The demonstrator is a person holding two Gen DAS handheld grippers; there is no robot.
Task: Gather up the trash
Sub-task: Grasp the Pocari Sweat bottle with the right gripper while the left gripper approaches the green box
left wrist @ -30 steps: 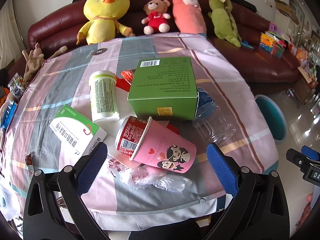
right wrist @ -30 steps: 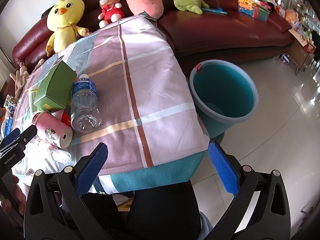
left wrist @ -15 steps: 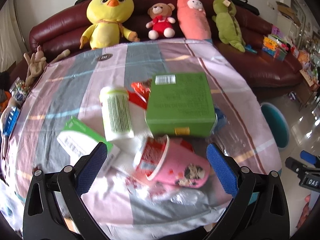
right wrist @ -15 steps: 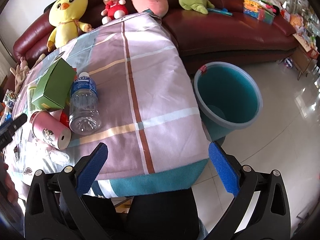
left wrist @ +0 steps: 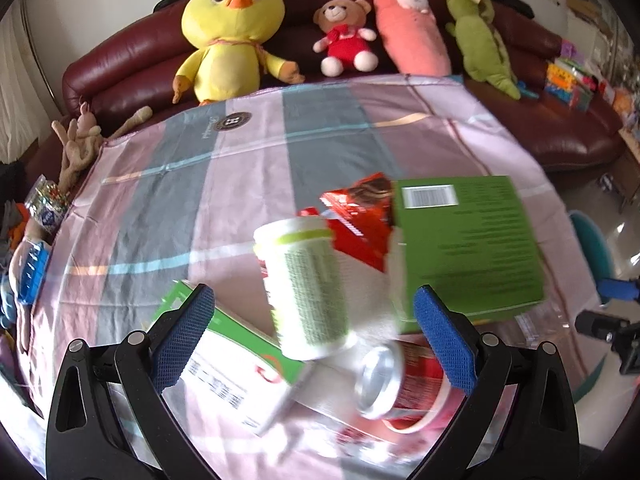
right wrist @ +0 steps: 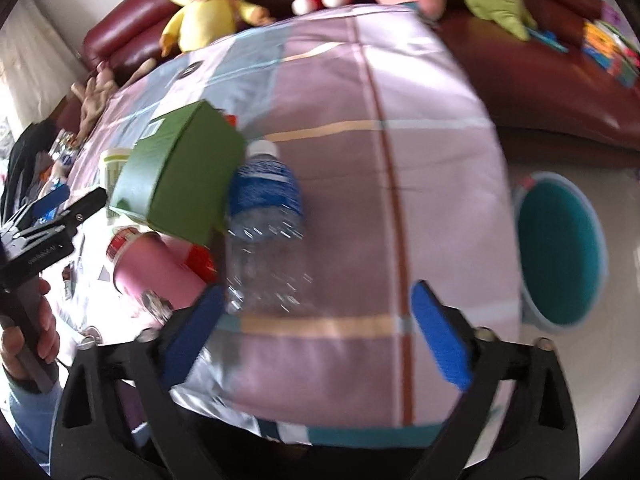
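Trash lies on the cloth-covered table (left wrist: 248,160). My left gripper (left wrist: 316,336) is open above a white and green canister (left wrist: 308,288), with a green-white box (left wrist: 236,360), a red can (left wrist: 400,384), a red wrapper (left wrist: 360,216) and a big green box (left wrist: 468,240) around it. My right gripper (right wrist: 316,332) is open just short of a clear plastic bottle (right wrist: 266,232) with a blue label. A pink cup (right wrist: 156,276) and the green box (right wrist: 180,184) lie left of the bottle. The teal bin (right wrist: 560,256) stands on the floor to the right.
A dark red sofa (left wrist: 120,64) with several plush toys, such as a yellow chick (left wrist: 228,40), runs behind the table. Toys and packets lie off the table's left edge (left wrist: 36,240). The left gripper and hand show in the right wrist view (right wrist: 32,248).
Both grippers have moved forward over the table. The left one now has the canister between its open fingers. The right one has closed in on the bottle.
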